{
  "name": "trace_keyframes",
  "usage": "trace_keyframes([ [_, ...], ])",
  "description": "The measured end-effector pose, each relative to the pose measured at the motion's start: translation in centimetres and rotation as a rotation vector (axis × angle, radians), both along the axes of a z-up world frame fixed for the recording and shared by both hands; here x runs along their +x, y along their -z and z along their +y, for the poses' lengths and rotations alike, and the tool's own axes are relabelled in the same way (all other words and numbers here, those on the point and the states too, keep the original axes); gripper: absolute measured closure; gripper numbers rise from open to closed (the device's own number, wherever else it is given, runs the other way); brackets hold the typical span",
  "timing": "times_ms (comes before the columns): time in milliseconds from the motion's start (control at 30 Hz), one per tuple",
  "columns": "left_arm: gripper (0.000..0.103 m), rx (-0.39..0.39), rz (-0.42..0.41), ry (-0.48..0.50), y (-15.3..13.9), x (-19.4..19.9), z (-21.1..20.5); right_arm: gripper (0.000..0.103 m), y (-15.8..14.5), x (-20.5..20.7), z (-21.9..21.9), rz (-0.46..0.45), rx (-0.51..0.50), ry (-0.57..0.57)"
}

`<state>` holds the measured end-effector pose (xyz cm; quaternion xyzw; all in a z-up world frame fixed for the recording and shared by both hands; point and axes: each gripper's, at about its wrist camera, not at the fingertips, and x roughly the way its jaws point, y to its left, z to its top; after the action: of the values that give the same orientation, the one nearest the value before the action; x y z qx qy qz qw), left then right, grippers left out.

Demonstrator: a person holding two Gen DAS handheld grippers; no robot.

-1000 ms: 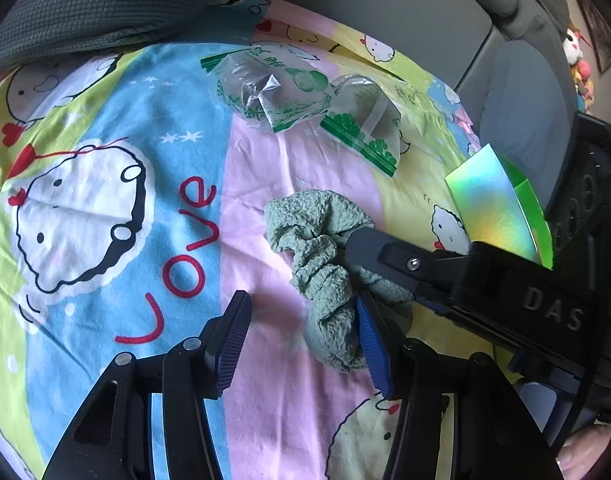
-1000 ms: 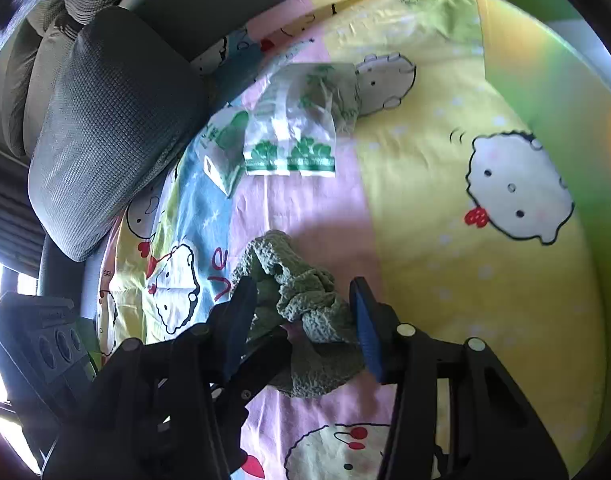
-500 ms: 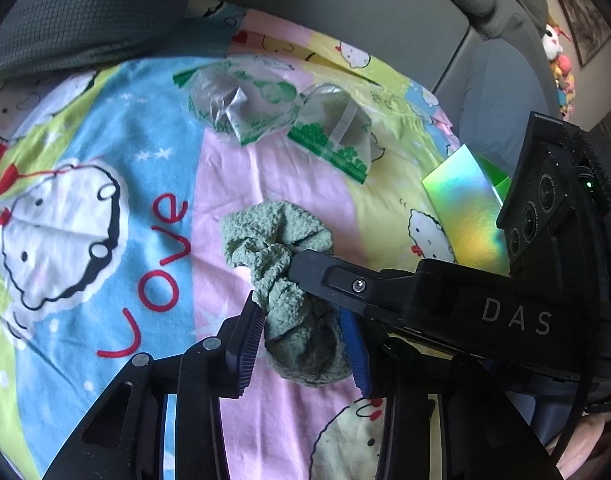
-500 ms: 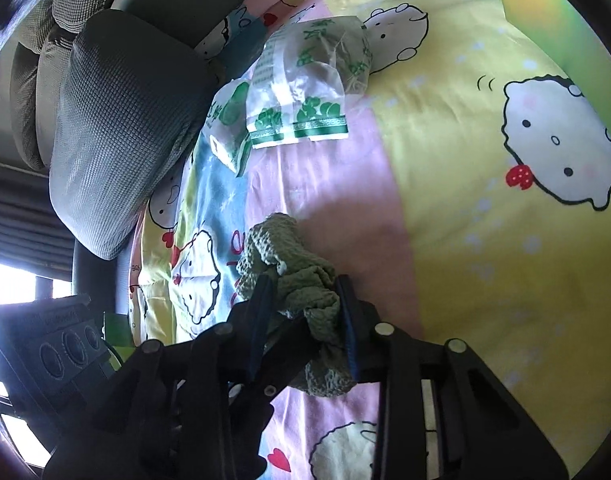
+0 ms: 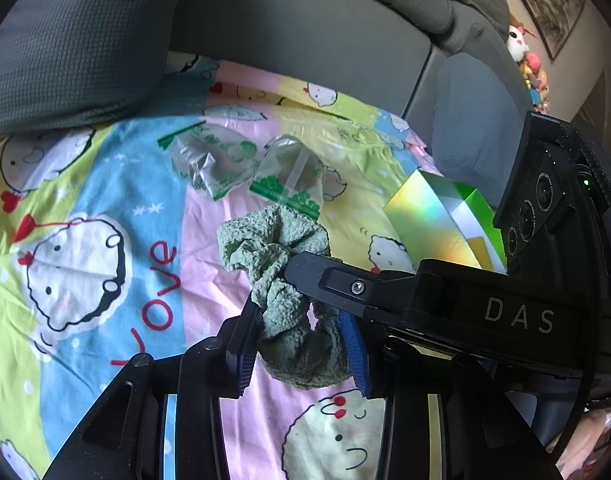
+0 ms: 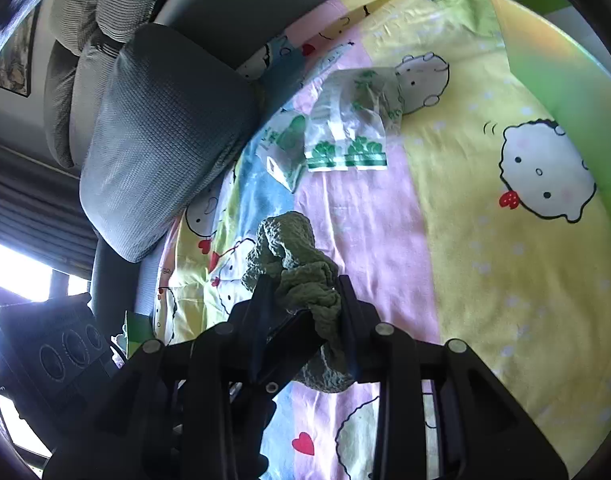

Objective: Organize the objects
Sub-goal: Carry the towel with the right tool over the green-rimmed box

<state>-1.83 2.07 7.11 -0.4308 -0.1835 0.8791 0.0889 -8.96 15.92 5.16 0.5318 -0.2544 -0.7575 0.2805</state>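
Fingers first: my left gripper [image 5: 303,344] has both blue pads pressed into the lower bunch of the green cloth [image 5: 279,248], and my right gripper [image 6: 305,304] is pinched tight on its upper folds, so both have hold of one cloth between them. It hangs bunched in the grip, its bottom end just above the pink stripe of the sheet [image 5: 209,248]; I can't tell whether it brushes the sheet. I judge this the pick-up step, grasp made, placing not yet done. Farther out lie two clear bags [image 5: 249,168] with green print, side by side. To the right stands the shiny green box [image 5: 433,220], open, likely the cloth's home. Next move calls for both hands carrying together, without tugging apart.
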Motion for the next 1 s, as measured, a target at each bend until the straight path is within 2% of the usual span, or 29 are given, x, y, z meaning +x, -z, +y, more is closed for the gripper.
trace_keyframes([
  [433, 0.063, -0.053, 0.088, 0.005, -2.8, 2.3, 1.5, 0.071, -2.1, 0.7, 1.1, 0.075, -0.043, -0.009],
  [1000, 0.064, -0.138, 0.26, 0.033, -7.6, 4.2, 6.0, 0.071, -6.5, 3.1, 5.5, 0.217, -0.152, 0.052],
])
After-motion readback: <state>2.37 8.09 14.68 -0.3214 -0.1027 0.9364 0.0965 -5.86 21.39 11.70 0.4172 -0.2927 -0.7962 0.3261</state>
